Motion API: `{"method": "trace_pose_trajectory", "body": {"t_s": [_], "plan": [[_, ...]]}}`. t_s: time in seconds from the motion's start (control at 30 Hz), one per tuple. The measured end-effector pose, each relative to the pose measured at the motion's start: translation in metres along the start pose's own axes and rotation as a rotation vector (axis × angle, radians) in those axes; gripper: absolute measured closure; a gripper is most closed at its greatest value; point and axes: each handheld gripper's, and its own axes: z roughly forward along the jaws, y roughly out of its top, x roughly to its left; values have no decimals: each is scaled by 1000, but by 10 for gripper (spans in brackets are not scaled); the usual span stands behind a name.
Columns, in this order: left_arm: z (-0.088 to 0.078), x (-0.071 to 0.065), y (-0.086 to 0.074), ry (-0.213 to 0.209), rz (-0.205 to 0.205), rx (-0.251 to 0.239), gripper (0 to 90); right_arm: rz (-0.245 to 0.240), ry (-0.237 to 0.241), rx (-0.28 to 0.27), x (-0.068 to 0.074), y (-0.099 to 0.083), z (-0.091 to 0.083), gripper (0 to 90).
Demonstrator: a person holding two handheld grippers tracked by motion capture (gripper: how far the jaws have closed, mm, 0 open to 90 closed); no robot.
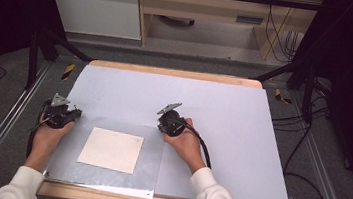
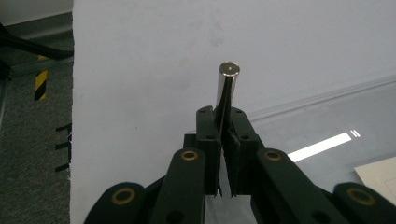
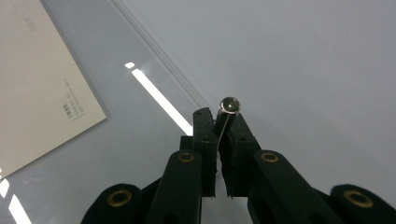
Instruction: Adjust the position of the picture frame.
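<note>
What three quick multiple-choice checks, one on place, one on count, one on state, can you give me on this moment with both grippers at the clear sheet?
1. Where does the pale card lie?
A. under the clear sheet, between the two hands
B. on the bare wood edge of the table
C. on the floor at the left

2. How many metal pins are held?
A. none
B. one
C. two

3. How does the left gripper stand?
A. wide open over the card
B. shut on a metal pin
C. shut on the card

Answers: 1 A, the high view shows the card beneath the sheet between the hands. 2 C, the left gripper has one and the right gripper has another metal pin. 3 B, its jaws press on the pin's lower end.
</note>
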Motion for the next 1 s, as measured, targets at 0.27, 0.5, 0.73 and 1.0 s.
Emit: {"method": "trace_pose_trajectory", "body": {"t_s": [0.27, 0.5, 0.73, 1.0], "plan": [[2, 0, 2, 3, -1, 22, 843, 17, -12, -9, 1, -1, 0, 854], [1, 2, 2, -10, -7, 24, 845, 29, -15, -11, 1, -2, 0, 855], [-3, 2, 7, -11, -8, 51, 848, 43, 14, -14, -1, -1, -1, 856], [-19, 3, 14, -16, 2, 30, 848, 6, 28, -20, -1, 7, -11, 849]]}}
